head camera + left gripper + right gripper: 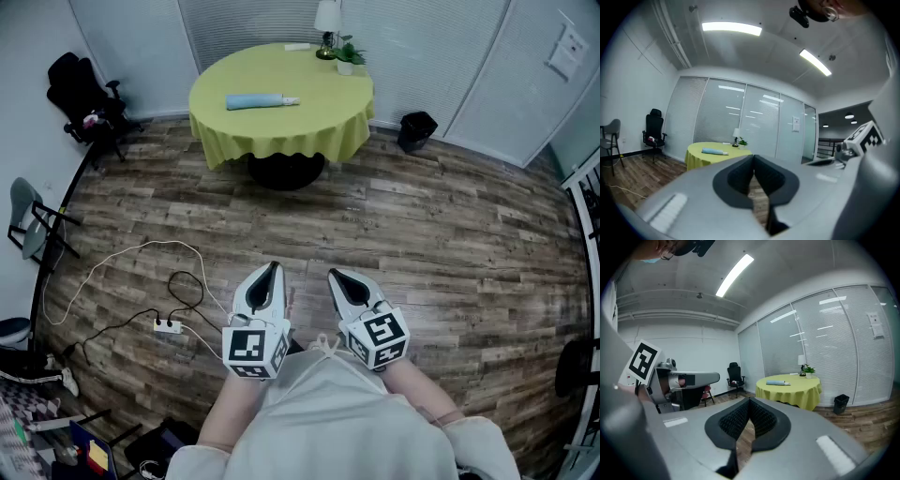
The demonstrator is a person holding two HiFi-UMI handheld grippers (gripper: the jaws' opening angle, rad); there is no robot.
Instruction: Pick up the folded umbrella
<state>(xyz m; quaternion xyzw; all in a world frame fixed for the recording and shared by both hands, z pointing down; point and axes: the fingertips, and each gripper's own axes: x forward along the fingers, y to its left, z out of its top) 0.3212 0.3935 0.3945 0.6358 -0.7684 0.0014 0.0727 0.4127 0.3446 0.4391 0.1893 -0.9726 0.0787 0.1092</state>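
The folded umbrella is light blue with a pale handle and lies on a round table under a yellow-green cloth, far across the room. It also shows small in the left gripper view as the umbrella and in the right gripper view as the umbrella. My left gripper and right gripper are held side by side close to the person's body, well short of the table. Both point roughly level toward it, both are shut, and nothing is between their jaws.
A small lamp and a potted plant stand at the table's far edge. A black bin sits right of the table, a black office chair to the left. A power strip with cables lies on the wooden floor at my left.
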